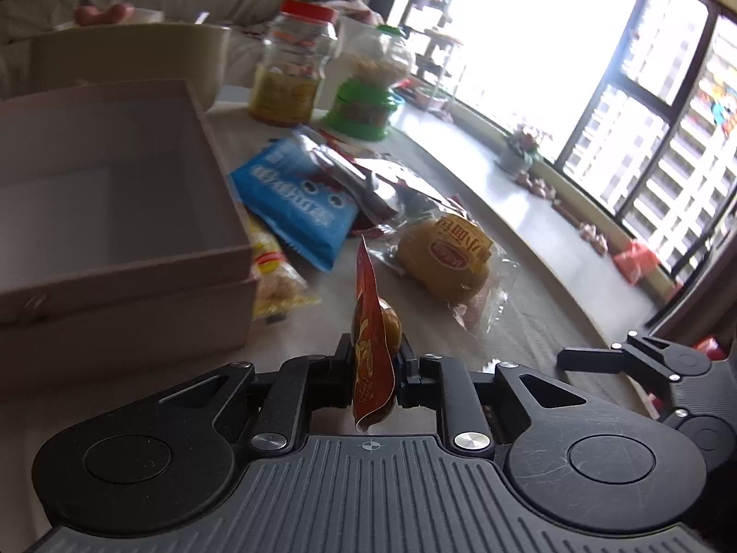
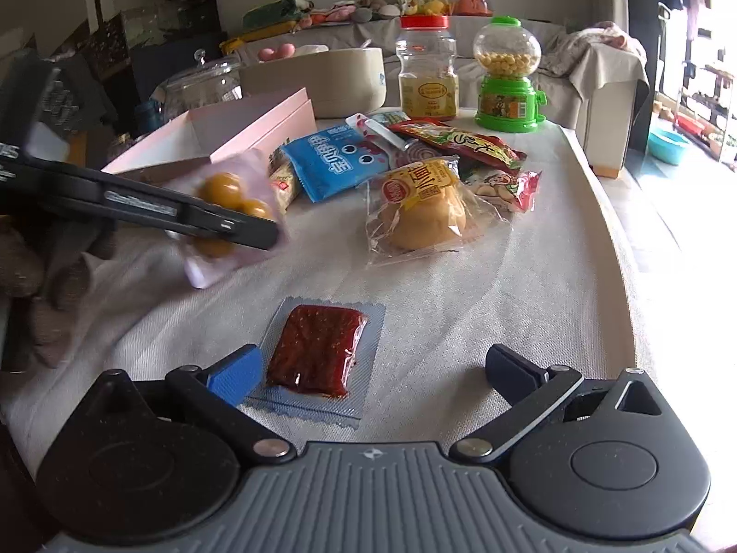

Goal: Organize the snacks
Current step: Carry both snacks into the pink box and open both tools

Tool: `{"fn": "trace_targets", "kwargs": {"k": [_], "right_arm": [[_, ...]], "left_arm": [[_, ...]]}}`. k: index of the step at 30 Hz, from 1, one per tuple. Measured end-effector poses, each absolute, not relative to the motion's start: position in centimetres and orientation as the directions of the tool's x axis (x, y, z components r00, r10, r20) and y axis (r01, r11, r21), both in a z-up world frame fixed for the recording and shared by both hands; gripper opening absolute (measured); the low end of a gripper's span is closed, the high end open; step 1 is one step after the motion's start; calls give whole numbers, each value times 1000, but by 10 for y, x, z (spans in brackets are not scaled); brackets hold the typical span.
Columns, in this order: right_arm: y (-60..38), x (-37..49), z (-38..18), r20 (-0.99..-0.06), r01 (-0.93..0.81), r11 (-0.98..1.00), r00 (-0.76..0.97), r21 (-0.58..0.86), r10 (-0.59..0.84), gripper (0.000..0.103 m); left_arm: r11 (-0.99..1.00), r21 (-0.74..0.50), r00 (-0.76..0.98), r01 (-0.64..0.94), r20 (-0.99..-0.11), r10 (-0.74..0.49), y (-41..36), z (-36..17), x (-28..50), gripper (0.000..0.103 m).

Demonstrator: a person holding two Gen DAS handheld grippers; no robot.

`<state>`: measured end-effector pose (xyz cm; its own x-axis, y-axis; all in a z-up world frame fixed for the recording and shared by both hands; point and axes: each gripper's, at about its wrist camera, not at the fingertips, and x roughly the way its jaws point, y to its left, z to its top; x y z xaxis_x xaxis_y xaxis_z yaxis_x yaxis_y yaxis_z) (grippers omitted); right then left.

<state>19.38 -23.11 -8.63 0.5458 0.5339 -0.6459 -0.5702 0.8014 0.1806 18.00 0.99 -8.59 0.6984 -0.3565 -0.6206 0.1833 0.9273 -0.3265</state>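
Observation:
My left gripper (image 1: 373, 359) is shut on a snack packet of yellow balls (image 1: 375, 322), held edge-on above the table; the right wrist view shows it (image 2: 221, 212) in the left gripper (image 2: 258, 235) near the open pink box (image 2: 258, 124). The pink box (image 1: 115, 212) lies left of the left gripper. My right gripper (image 2: 373, 368) is open, low over the table, with a dark red sealed snack packet (image 2: 318, 350) between its fingers, beside the blue-padded left finger. A pile of snacks includes a blue packet (image 2: 331, 161), a wrapped yellow bun (image 2: 424, 207) and red packets (image 2: 465, 138).
A red-lidded jar (image 2: 428, 69) and a green candy dispenser (image 2: 506, 78) stand at the table's far end, beside a beige round tub (image 2: 322, 78) and a glass jar (image 2: 202, 83). The table edge (image 2: 612, 249) runs along the right. A sofa is behind.

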Motion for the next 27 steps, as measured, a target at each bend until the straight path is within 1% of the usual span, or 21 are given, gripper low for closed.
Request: {"fn": "trace_targets", "kwargs": {"k": [2, 5, 7, 8, 9, 13, 15, 16, 20, 23, 27], "right_arm": [[-230, 186, -82, -630, -534, 824, 577, 190, 519, 95], [-224, 172, -72, -598, -534, 822, 598, 199, 534, 81], [-216, 166, -65, -592, -527, 833, 622, 168, 512, 65], [-212, 166, -63, -599, -525, 837, 623, 158, 503, 62], [-208, 167, -63, -610, -525, 837, 617, 152, 497, 55], [-196, 173, -71, -663, -512, 849, 592, 132, 459, 47], [-192, 172, -73, -672, -512, 852, 592, 112, 444, 46], [-191, 172, -73, -674, -517, 850, 593, 102, 441, 39], [-187, 163, -61, -670, -536, 842, 603, 61, 433, 39], [-188, 154, -43, -654, -581, 808, 575, 96, 491, 39], [-183, 140, -11, -607, -638, 764, 570, 97, 554, 39]], "left_arm": [[922, -351, 702, 163, -616, -358, 17, -82, 164, 21], [918, -370, 687, 145, -630, -363, 25, -78, 136, 21], [917, -376, 676, 132, -642, -361, 28, -78, 117, 21], [917, -379, 669, 125, -651, -360, 30, -78, 109, 21], [916, -384, 662, 119, -656, -361, 32, -79, 102, 21], [914, -392, 657, 104, -663, -359, 35, -80, 75, 21], [914, -395, 663, 96, -659, -355, 39, -79, 65, 21], [914, -396, 666, 94, -657, -353, 40, -78, 61, 21], [910, -403, 683, 100, -637, -357, 48, -72, 48, 21], [908, -403, 700, 114, -616, -361, 52, -65, 40, 21], [908, -398, 735, 126, -578, -356, 62, -48, 32, 21]]}}
